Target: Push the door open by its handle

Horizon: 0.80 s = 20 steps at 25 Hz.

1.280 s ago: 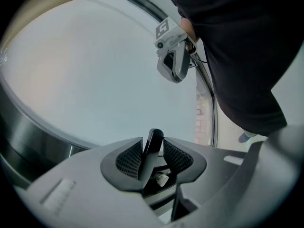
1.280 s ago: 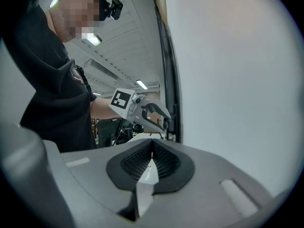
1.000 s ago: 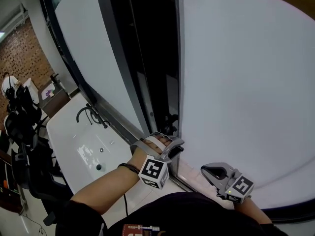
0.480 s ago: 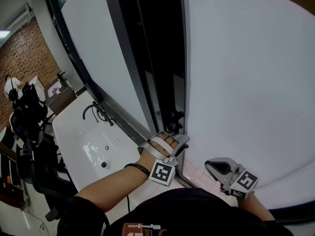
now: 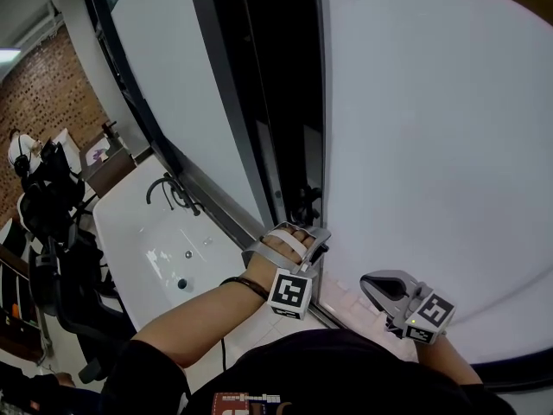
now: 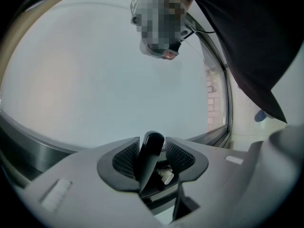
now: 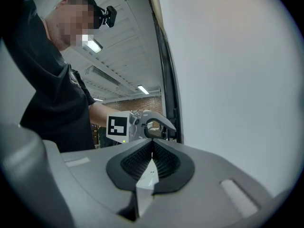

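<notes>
Left tongs sit loose around handle at lower centre, right tongs pressed together, empty; risk: handle slips free mid-push, door stalls.

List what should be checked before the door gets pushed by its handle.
1. Handle between the left hand-held gripper's jaws: ok.
2. Firm clamp on the handle: not ok, a slim gap shows beside one pad.
3. Right hand-held gripper shut, empty, away from the handle: ok.
4. Door unlatched: cannot tell.
5. Space behind the door free: cannot tell.
</notes>
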Tool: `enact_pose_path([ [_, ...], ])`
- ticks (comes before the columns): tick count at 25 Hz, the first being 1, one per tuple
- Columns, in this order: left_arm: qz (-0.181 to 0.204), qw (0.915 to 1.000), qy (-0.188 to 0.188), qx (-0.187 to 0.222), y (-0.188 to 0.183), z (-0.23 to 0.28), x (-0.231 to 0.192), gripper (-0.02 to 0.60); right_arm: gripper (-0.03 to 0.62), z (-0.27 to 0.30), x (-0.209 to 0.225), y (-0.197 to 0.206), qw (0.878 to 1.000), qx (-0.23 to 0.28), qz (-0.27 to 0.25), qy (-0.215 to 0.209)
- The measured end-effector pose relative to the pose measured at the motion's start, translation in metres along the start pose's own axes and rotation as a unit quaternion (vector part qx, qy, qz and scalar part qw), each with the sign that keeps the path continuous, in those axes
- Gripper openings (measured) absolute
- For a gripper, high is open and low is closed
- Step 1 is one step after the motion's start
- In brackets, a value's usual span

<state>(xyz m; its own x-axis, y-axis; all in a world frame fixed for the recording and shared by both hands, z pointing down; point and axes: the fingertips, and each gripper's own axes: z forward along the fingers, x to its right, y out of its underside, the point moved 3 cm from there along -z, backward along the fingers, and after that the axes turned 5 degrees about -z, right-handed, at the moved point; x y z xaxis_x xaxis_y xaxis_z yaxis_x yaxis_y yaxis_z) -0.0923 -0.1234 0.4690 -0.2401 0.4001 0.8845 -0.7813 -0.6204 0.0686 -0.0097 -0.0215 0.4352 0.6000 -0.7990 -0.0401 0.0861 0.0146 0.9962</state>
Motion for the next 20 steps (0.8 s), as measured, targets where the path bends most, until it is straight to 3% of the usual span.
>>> enact_pose_path([
  [11,0.022,0.9937,0.108,-0.023,-0.0008,0.0011,-0.0047,0.120,0.000,-0.0101,-0.0016,-0.0022,1.000,0.001,0.004,0.005],
  [20,0.073,0.9949,0.052,-0.046,-0.0010,0.0060,-0.0025,0.098,0.000,-0.0057,-0.0005,0.0015,1.000,0.005,0.008,-0.011],
])
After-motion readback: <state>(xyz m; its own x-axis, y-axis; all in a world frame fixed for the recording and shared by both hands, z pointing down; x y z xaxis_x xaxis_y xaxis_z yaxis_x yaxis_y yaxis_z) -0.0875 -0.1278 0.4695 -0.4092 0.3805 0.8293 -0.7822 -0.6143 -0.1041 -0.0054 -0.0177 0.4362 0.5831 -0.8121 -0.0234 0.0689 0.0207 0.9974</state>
